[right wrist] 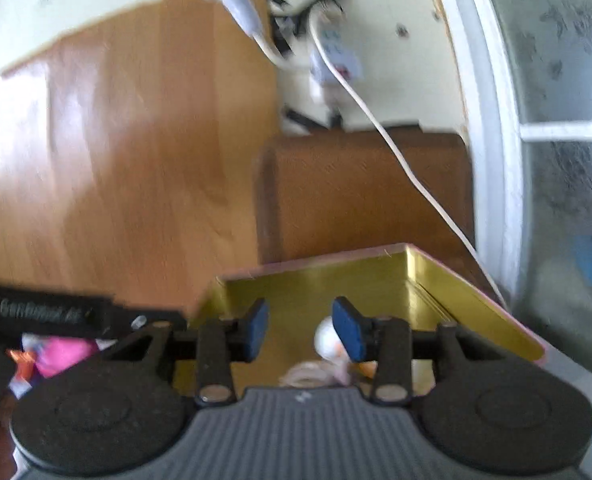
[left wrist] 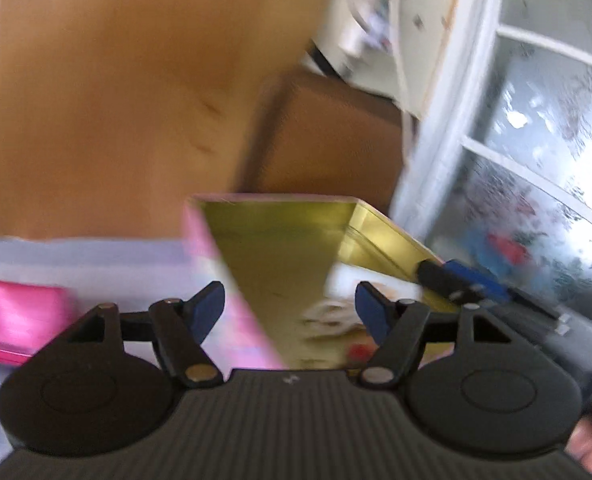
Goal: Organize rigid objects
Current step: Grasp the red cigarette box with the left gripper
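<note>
An open tin box (left wrist: 279, 248) with a gold inside and pink outside stands before both grippers. In the left wrist view my left gripper (left wrist: 289, 308) is open, its fingers astride the box's near left wall. The other gripper (left wrist: 456, 278) reaches in at the box's right wall. In the right wrist view my right gripper (right wrist: 300, 326) is open over the same box (right wrist: 336, 280). A small white figure (right wrist: 328, 340) lies inside, just behind the right fingertip (right wrist: 348, 328). The left gripper (right wrist: 55, 312) shows at the left. Both views are blurred.
A pink case (left wrist: 19, 316) lies at the left on a pale surface. A wooden cabinet (right wrist: 115, 160) and a brown chest (right wrist: 368, 192) stand behind. A white cable (right wrist: 396, 148) hangs down to the right. A white-framed glass door (right wrist: 556, 140) is at the right.
</note>
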The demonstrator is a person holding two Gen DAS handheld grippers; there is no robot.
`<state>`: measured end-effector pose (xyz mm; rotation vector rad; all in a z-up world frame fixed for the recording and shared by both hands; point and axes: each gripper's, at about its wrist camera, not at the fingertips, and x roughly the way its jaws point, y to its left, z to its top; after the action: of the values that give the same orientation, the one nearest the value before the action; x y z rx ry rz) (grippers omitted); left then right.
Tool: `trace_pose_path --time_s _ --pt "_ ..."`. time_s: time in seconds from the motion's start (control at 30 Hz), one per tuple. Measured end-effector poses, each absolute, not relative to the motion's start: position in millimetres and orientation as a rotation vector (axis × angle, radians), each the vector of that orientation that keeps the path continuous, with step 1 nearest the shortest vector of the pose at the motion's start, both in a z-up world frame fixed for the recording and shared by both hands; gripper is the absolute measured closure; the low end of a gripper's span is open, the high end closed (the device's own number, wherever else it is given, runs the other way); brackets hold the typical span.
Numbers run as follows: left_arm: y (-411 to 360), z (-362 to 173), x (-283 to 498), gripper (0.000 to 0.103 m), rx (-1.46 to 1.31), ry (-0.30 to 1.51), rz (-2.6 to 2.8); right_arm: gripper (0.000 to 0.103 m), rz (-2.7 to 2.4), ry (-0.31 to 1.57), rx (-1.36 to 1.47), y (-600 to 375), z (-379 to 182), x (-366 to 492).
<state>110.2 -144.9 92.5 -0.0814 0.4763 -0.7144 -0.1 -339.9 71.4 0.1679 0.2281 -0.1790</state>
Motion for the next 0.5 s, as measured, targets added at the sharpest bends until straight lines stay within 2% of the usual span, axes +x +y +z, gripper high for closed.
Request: trace_pose_path --time_s 0.1,0.23,0.3,0.4,0.5 --pt "-73 94 110 0.029 -0.086 0.432 -0.590 0.065 -0.020 0.217 0.144 -302 84 8" --pt "25 81 124 0.031 -0.123 0.448 -0.367 0.065 0.271 0.306 0.101 -226 82 38" --pt "67 69 139 0.040 -0.171 0.509 -0.289 0.067 0.384 0.371 0.098 -190 74 61" --pt "102 49 154 0.042 -0.244 0.581 -0.279 0.067 0.506 0.475 0.105 -137 59 105" --pt "104 34 166 0.042 -0.265 0.615 -0.303 0.067 0.526 0.562 0.116 -105 42 142"
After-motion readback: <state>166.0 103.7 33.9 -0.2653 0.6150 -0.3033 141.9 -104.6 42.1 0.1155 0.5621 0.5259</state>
